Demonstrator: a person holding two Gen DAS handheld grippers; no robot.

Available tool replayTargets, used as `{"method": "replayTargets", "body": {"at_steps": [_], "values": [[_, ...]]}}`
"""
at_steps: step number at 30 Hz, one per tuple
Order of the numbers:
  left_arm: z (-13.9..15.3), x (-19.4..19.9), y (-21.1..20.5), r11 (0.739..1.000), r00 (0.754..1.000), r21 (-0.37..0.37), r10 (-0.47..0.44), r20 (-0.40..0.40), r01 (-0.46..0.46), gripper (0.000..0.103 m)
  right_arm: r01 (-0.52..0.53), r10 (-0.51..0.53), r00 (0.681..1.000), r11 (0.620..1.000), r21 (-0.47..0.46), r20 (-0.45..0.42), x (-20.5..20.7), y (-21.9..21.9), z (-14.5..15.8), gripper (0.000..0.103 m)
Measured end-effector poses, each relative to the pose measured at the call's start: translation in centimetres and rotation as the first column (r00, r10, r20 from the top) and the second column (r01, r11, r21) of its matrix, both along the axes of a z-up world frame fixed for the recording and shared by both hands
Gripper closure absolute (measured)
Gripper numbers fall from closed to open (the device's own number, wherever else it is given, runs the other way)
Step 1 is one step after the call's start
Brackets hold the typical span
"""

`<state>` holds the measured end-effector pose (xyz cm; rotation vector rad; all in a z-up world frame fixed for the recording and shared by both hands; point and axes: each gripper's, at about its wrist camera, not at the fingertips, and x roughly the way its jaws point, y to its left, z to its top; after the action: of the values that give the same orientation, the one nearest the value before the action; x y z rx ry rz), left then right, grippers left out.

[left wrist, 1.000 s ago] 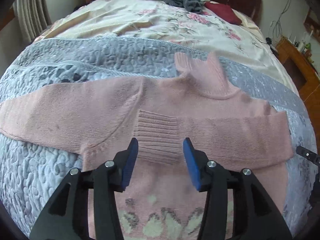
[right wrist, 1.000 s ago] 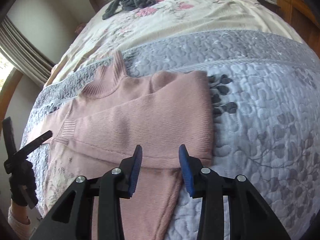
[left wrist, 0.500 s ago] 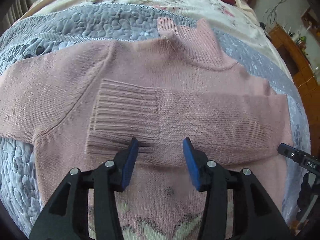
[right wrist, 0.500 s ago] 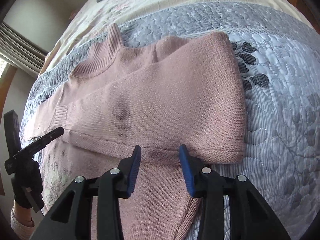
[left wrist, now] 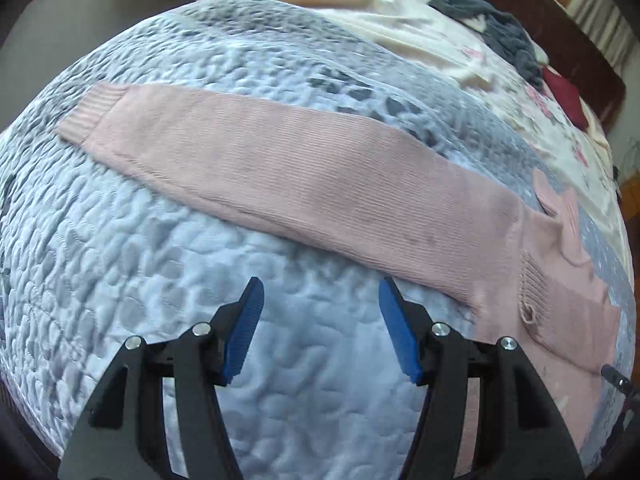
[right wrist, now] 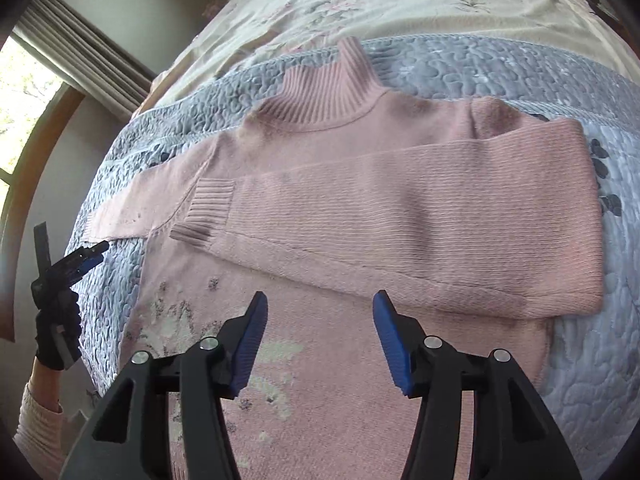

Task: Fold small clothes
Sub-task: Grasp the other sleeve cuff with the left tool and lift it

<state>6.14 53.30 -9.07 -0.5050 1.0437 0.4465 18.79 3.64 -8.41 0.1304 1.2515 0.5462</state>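
Knitwear under inspection: one pink sweater (right wrist: 360, 208), lying flat on a grey quilted bedspread (left wrist: 168, 240) across the bed.

Left side. The left sleeve (left wrist: 280, 176) lies extended straight out over the quilt, ribbed cuff (left wrist: 86, 114) at the far left end. The left gripper (left wrist: 320, 320) hovers over bare quilt just beside the sleeve's lower edge, fingers apart, holding nothing.

Centre. The ribbed turtleneck collar (right wrist: 328, 88) points toward the head of the bed. A pale knitted pattern (right wrist: 224, 340) shows on the lower front.

Right side. The right sleeve (right wrist: 420, 232) is folded across the chest, its cuff (right wrist: 204, 212) resting near the left armhole. The right gripper (right wrist: 318, 336) sits over the lower body of the garment, fingers spread, empty.

Handling assessment: the knit appears soft, light and limp, with no stiffness; it should drape and stretch if lifted from one point. Surface is not slippery and likely grips the quilt somewhat. Recommended hold for the outstanding sleeve is at or just behind the ribbed cuff, where the fabric is thickest, carrying it low across the chest.

Condition: faint dark marks are visible along both sleeves. Dark clothing (left wrist: 492, 28) lies well apart near the headboard.
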Motion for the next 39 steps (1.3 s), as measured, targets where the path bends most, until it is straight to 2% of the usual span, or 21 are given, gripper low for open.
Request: {"method": "replayTargets", "body": {"at_steps": [6, 9, 13, 17, 19, 21, 23, 26, 28, 32, 35, 39], "values": [[-1.0, -2.6, 9.2, 0.979, 0.979, -0.077, 0.195, 0.060, -0.190, 0.044, -0.048, 0.049, 0.999, 0.997, -0.053, 0.020, -0.3, 3.4, -1.1, 0.048], [-1.3, -2.5, 12.5, 0.963, 0.962, -0.138, 0.247, 0.116, -0.230, 0.044, -0.055, 0.057, 0.998, 0.995, -0.079, 0.026, -0.1, 4.2, -1.7, 0.048], [-2.1, -2.0, 16.2, 0.927, 0.925, -0.222, 0.341, 0.168, -0.302, 0.046, -0.045, 0.048, 0.999, 0.994, -0.102, 0.025, 0.2, 4.4, -2.4, 0.048], [-2.5, -1.4, 17.8, 0.910, 0.903, -0.248, 0.383, 0.196, -0.332, 0.051, -0.033, 0.035, 0.999, 0.993, -0.116, 0.018, 0.5, 4.2, -3.2, 0.048], [-2.5, -1.0, 18.2, 0.916, 0.905, -0.229, 0.374, 0.200, -0.328, 0.055, -0.023, 0.024, 1.000, 0.993, -0.112, 0.008, 0.7, 4.0, -3.6, 0.048], [-2.5, -0.8, 18.4, 0.922, 0.909, -0.202, 0.369, 0.192, -0.332, 0.064, -0.019, 0.019, 1.000, 0.994, -0.110, 0.004, 0.8, 3.9, -3.8, 0.048], [-2.5, -0.7, 18.6, 0.925, 0.913, -0.174, 0.367, 0.178, -0.338, 0.081, -0.020, 0.021, 1.000, 0.993, -0.113, 0.008, 0.8, 4.0, -3.8, 0.048], [-2.4, -1.0, 18.8, 0.928, 0.916, -0.160, 0.361, 0.176, -0.335, 0.096, -0.020, 0.021, 1.000, 0.993, -0.116, 0.011, 0.7, 4.1, -3.7, 0.048], [-1.8, -1.2, 18.5, 0.933, 0.917, -0.150, 0.351, 0.189, -0.327, 0.097, -0.020, 0.021, 1.000, 0.993, -0.115, 0.011, 0.7, 3.9, -3.5, 0.048], [0.5, -1.0, 16.3, 0.959, 0.926, -0.092, 0.284, 0.247, -0.270, 0.098, -0.011, 0.013, 1.000, 0.994, -0.108, 0.020, 0.7, 3.3, -2.9, 0.048], [2.7, -0.2, 12.8, 0.983, 0.939, -0.036, 0.184, 0.291, -0.181, 0.098, -0.001, 0.004, 1.000, 0.995, -0.097, 0.028, 0.5, 2.6, -2.3, 0.048], [5.1, 1.4, 6.5, 0.999, 0.936, -0.012, 0.032, 0.350, -0.030, 0.098, 0.004, -0.001, 0.999, 0.996, -0.090, 0.039, 0.3, 1.9, -1.8, 0.048]]}}
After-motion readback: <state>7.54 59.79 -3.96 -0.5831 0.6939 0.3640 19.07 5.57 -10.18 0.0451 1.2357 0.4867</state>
